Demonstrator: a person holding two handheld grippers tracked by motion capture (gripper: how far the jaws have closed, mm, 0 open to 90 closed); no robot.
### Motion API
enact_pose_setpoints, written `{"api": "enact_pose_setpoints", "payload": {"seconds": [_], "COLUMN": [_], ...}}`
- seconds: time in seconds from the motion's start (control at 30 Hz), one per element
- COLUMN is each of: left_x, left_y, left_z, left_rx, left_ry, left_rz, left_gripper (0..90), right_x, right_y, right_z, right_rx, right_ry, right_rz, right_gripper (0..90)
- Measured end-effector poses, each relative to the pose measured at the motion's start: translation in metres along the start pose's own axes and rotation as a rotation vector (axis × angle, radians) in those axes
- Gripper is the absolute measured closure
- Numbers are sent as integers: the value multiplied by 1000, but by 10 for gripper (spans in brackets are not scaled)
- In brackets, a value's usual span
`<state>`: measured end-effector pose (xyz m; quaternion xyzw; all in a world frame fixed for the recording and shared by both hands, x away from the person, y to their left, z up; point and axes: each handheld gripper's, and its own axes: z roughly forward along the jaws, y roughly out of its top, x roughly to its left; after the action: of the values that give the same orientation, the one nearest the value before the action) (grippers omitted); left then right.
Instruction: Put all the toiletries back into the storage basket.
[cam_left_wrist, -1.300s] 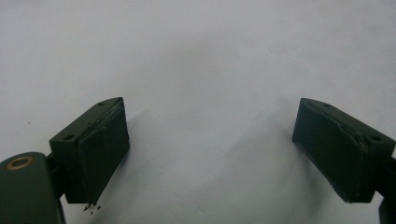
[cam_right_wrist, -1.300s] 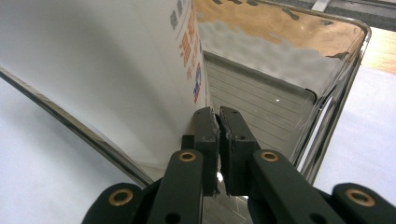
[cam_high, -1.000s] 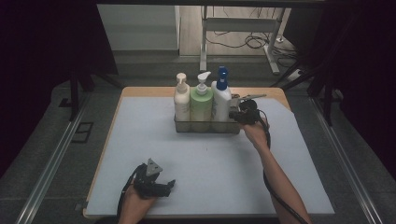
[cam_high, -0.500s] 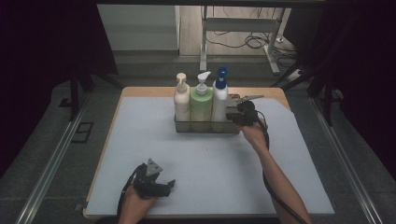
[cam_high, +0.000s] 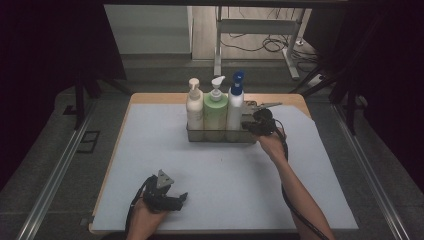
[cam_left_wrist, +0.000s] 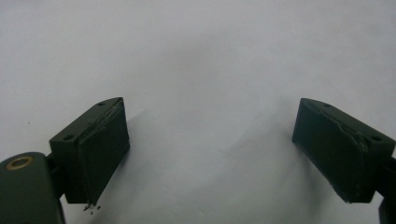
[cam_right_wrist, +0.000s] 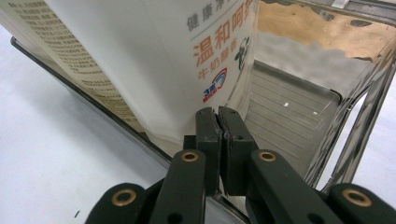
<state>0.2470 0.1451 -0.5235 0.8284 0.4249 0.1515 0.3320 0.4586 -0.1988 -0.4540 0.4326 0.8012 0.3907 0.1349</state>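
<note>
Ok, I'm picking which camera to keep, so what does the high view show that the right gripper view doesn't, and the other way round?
High view: the cream bottle, the green bottle, the left gripper near the table's front edge, and both forearms. Right gripper view: the red and blue print on the white bottle, the ribbed floor of the metal rack, and jaws that look pinched shut on its wall. Shared: the white bottle, the metal rack, the right gripper and the pale table cover.
</note>
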Motion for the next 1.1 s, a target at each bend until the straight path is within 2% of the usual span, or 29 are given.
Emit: {"api": "enact_pose_setpoints", "payload": {"seconds": [0.43, 0.53, 0.7, 1.1], "left_x": [0, 0, 0, 0], "left_y": [0, 0, 0, 0], "left_z": [0, 0, 0, 0], "left_rx": [2, 2, 2, 1], "left_ry": [1, 1, 1, 1], "left_rz": [2, 3, 2, 1], "left_gripper": [105, 105, 106, 106], "right_x": [2, 2, 3, -3], "right_y": [0, 0, 0, -3], "right_z": [0, 0, -2, -15], "right_rx": [4, 0, 6, -14], "right_ry": [-10, -17, -48, -41], "right_rz": [-4, 0, -28, -16], "right_gripper": [880, 848, 803, 713]}}
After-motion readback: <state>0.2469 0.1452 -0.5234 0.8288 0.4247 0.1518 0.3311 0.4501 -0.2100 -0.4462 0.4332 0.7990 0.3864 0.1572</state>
